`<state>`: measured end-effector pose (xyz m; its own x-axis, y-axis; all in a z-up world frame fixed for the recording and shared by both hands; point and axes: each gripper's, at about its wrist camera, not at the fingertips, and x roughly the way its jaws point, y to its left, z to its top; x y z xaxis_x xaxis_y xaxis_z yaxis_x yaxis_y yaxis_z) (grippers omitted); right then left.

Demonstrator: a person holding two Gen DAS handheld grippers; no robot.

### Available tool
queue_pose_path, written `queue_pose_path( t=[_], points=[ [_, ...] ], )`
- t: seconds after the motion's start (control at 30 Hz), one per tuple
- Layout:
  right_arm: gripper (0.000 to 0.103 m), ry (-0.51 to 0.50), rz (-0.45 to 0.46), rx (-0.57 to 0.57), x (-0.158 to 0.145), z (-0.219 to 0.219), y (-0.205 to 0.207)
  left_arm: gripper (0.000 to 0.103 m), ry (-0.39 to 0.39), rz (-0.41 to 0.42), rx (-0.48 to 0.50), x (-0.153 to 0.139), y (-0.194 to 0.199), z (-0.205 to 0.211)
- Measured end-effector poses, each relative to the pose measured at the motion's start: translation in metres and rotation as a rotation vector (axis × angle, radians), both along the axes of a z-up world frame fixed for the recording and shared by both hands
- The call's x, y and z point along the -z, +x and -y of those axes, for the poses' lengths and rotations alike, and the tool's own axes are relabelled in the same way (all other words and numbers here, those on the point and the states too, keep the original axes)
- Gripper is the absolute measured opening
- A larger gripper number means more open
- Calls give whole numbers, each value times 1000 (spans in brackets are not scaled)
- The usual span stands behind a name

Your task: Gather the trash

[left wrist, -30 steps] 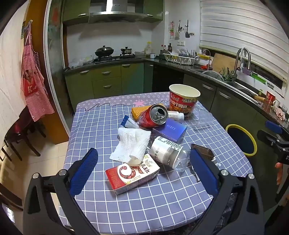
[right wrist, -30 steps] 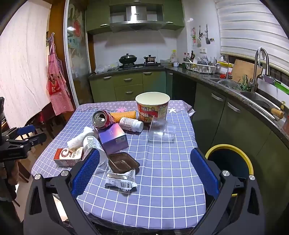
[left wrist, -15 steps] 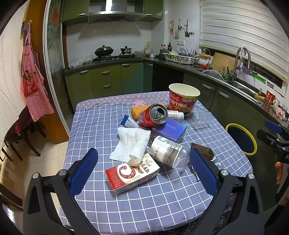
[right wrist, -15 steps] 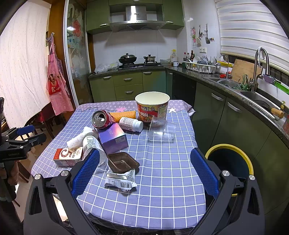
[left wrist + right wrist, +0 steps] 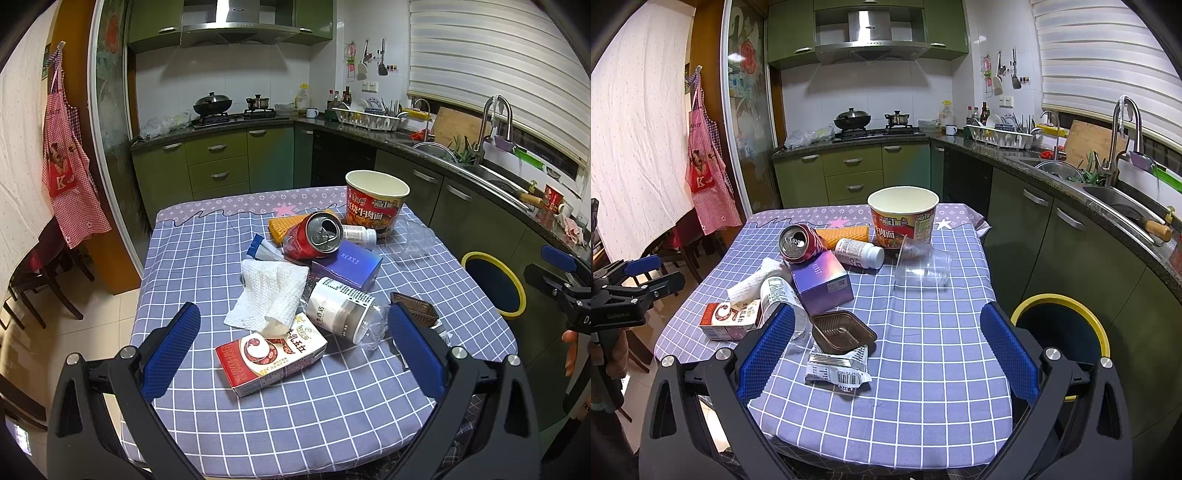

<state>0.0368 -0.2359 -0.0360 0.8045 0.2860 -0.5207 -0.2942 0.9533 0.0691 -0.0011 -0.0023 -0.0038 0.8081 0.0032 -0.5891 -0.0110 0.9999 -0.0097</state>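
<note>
Trash lies heaped on the checked tablecloth (image 5: pixel 207 258): a milk carton (image 5: pixel 271 353) nearest the left gripper (image 5: pixel 293 354), then a crumpled tissue (image 5: pixel 271 291), a red can (image 5: pixel 314 238) and a noodle cup (image 5: pixel 903 219). Both grippers hover spread wide, holding nothing; the right gripper (image 5: pixel 886 350) hangs over a brown tray (image 5: pixel 842 331), with the yellow-rimmed bin (image 5: pixel 1058 325) beside the table.

Noodle cup (image 5: pixel 376 201) stands behind can (image 5: pixel 314 236); carton (image 5: pixel 271 352) lies nearest.

Trash (image 5: pixel 295 280) heaped on table, bin (image 5: pixel 1060 332) beside
</note>
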Motion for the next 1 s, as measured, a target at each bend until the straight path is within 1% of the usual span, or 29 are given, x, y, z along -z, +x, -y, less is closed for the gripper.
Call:
queue_pose_path(
  t=[0.1,0.23,0.87,1.0],
  points=[
    [99,-2,-1,2,-1,0,0,97,2,0,0,0,0,0],
    [99,-2,-2,3,7,0,-3,97,2,1,-1,0,0,0],
    [99,-2,-6,3,11,-1,-2,97,3,-2,0,0,1,0],
    [99,-2,-11,2,14,-2,4,97,3,-3,0,0,1,0]
  ],
)
